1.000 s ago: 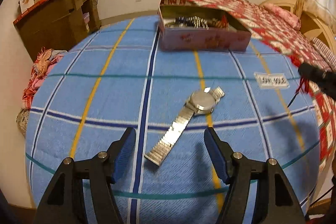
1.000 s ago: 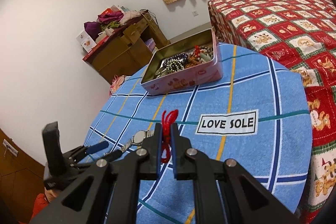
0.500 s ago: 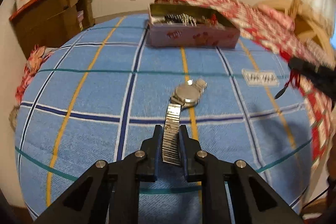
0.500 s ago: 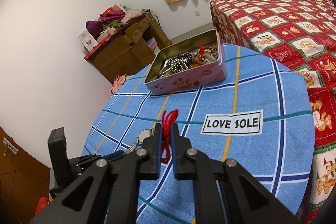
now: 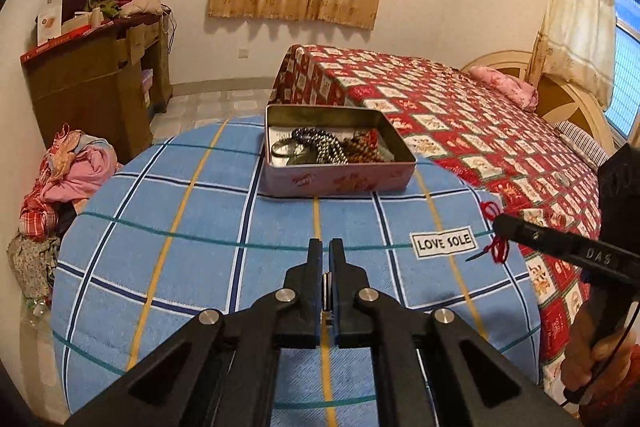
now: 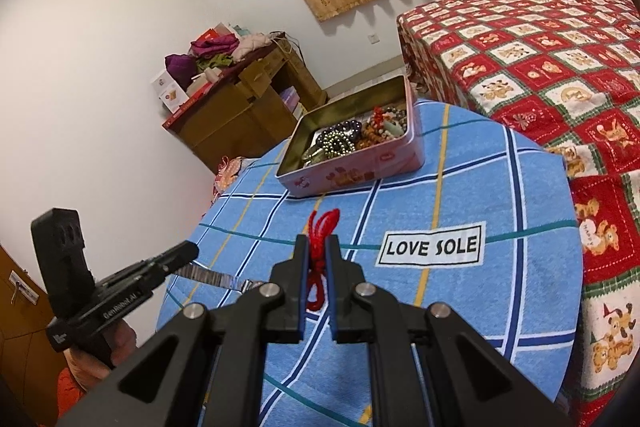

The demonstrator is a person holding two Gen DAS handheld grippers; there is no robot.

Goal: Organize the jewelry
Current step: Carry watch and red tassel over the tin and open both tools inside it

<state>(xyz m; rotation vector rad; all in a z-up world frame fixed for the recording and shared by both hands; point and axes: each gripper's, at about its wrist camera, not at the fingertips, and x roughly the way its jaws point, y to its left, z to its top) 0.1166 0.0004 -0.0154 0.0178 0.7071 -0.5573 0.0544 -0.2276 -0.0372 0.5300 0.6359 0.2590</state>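
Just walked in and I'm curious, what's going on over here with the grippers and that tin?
A person is tidying jewelry with two handheld grippers. The left gripper is shut on the metal band of a wristwatch, lifted off the blue plaid cloth. The right gripper is shut on a red cord. Both hang short of the open pink tin, which already holds bead bracelets.

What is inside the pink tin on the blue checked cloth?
The pink tin holds dark bead strands, brown and red beads and a metal ring. Anything beneath the pile is covered.
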